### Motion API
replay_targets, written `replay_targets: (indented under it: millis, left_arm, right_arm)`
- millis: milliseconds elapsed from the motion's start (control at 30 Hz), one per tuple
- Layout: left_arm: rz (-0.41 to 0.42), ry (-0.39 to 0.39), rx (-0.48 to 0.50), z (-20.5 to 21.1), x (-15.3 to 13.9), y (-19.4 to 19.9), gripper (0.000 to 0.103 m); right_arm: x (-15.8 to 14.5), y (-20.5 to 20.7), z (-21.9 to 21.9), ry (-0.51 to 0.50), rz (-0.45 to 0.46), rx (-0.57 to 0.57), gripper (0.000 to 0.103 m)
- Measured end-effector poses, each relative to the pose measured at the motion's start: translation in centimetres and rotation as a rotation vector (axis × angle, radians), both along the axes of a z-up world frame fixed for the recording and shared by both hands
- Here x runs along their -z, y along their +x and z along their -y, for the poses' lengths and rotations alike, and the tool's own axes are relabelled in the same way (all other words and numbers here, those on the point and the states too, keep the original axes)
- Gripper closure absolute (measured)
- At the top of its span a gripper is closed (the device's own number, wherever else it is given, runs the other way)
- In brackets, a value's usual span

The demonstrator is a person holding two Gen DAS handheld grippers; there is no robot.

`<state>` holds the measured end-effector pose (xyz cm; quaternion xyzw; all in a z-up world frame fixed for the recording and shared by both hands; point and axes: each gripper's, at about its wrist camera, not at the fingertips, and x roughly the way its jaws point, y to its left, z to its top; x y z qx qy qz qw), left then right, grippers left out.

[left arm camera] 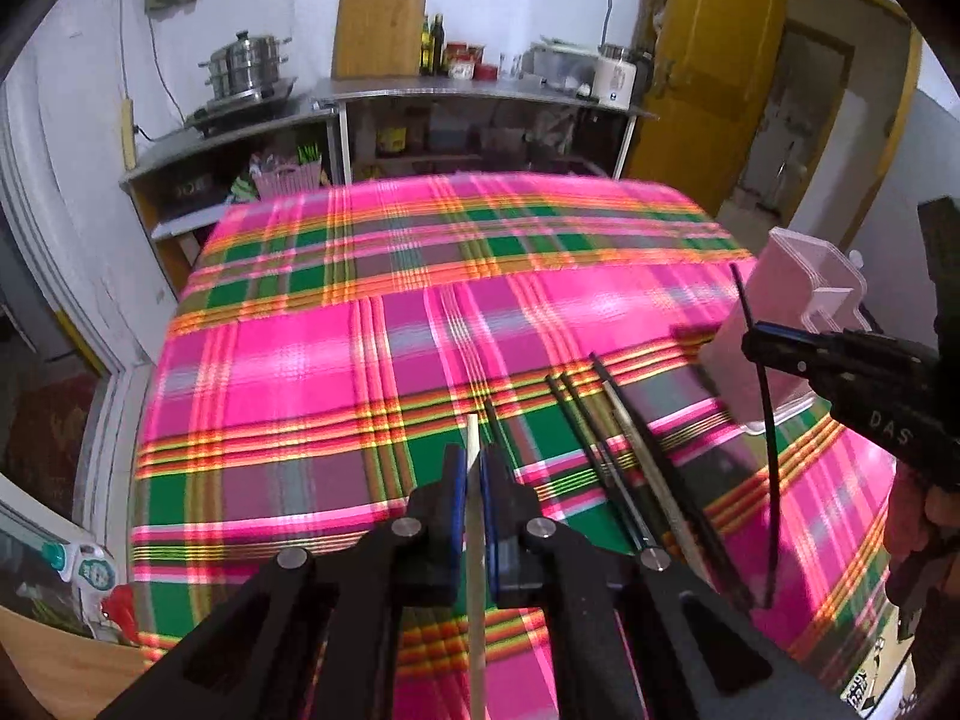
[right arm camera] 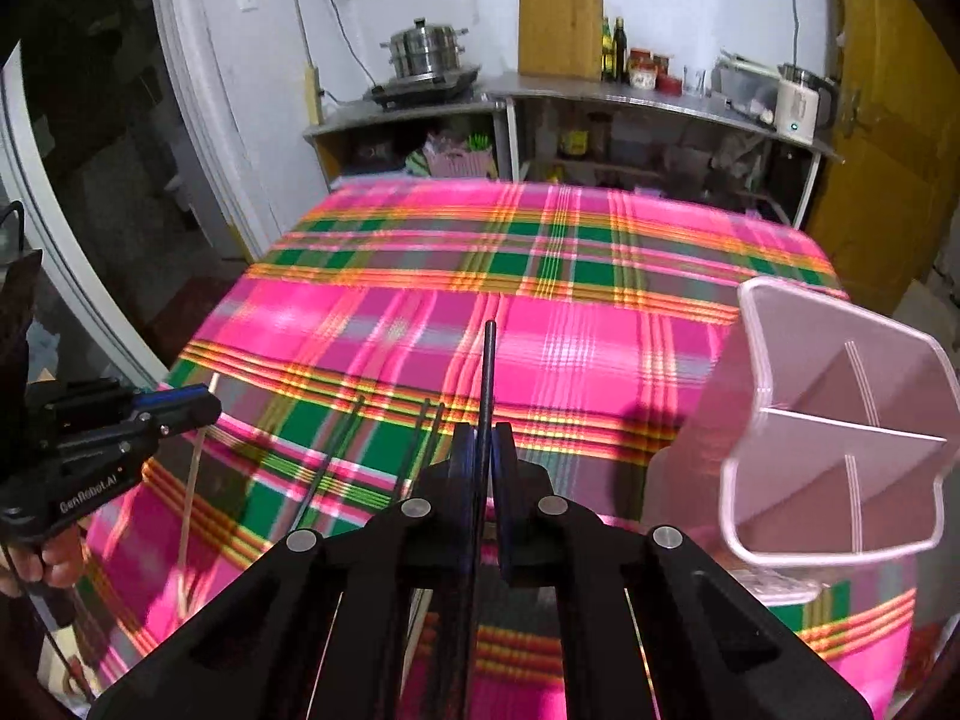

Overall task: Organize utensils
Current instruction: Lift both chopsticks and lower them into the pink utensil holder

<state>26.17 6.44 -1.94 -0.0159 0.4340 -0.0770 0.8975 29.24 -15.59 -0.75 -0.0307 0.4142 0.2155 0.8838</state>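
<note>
My left gripper [left arm camera: 473, 456] is shut on a pale wooden chopstick [left arm camera: 477, 600], held above the plaid tablecloth [left arm camera: 360, 360]. To its right, my right gripper [left arm camera: 753, 339] is shut on a black chopstick [left arm camera: 771, 480] that hangs tilted in the air. In the right wrist view, the right gripper [right arm camera: 483, 432] clamps that black chopstick [right arm camera: 489, 360], which sticks out ahead of the fingers. The left gripper [right arm camera: 207, 407] holds the pale chopstick [right arm camera: 191, 480] at the left. Several dark chopsticks [left arm camera: 612, 456] lie on the cloth between the grippers. A clear plastic utensil holder [right arm camera: 708, 420] with divided compartments stands at the right.
Behind the table is a steel counter [right arm camera: 600, 97] with a steamer pot [right arm camera: 427, 51], a wooden cutting board [right arm camera: 561, 27], bottles and a white kettle [right arm camera: 798, 99]. A yellow door [left arm camera: 708, 60] is at the back right. A person's hand [right arm camera: 54, 558] grips the left tool.
</note>
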Motion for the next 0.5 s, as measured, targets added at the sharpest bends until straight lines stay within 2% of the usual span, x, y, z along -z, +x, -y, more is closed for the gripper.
replay_targets:
  millis: [267,500]
  left_arm:
    - [0.082,-0.021,0.008,-0.6,-5.0,-4.1,0.098]
    - [0.125,-0.027,0.016,0.0,-7.6,-6.2,0.098]
  right_arm:
    - [-4.1,-4.2,2.3,0.050,0.080,0.017,0.098]
    - [-6.7,-6.8,3.5,0.075,0.137,0.027,0.098]
